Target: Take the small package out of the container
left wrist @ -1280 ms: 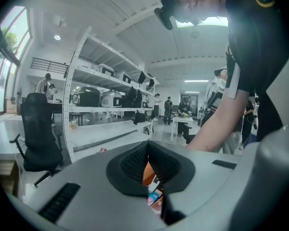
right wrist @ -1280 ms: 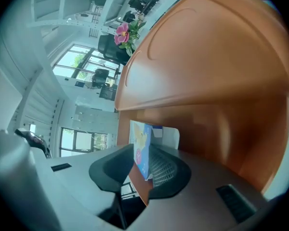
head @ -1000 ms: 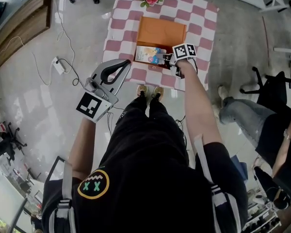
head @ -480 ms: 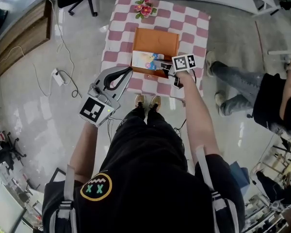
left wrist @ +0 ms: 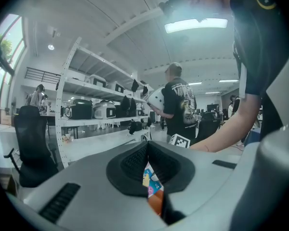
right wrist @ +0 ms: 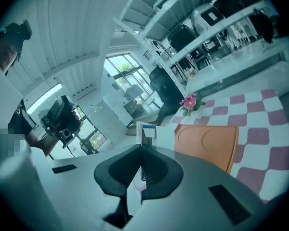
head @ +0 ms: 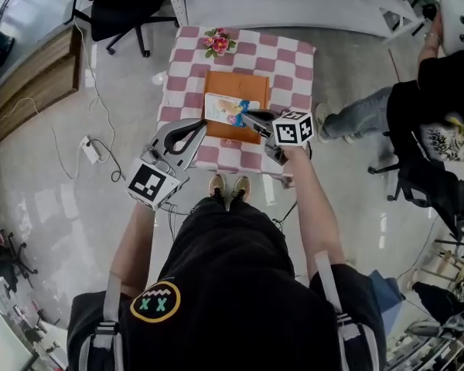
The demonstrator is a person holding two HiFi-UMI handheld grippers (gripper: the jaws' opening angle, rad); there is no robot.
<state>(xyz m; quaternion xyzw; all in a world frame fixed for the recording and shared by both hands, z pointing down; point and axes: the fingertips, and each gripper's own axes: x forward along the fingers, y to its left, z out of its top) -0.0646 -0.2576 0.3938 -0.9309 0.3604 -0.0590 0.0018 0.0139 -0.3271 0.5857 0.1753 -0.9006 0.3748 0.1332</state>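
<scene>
Black shirt (head: 240, 284), yellow-ringed emblem (head: 155, 302), pale straps (head: 323, 273); grey hand-held grippers (head: 203, 124) (head: 246, 116) bear black-and-white marker cubes (head: 151, 182) (head: 293, 127)

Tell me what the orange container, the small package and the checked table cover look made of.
Orange container: moulded plastic, probably; uniform matte colour, rounded corners. Small package: thin printed film or card, can't tell which; flat, bright print. Checked cover: cloth or vinyl; it drapes down at the edges.

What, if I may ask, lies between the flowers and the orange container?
Only bare checked cloth lies between the flowers and the orange container, as the head view shows.
</scene>
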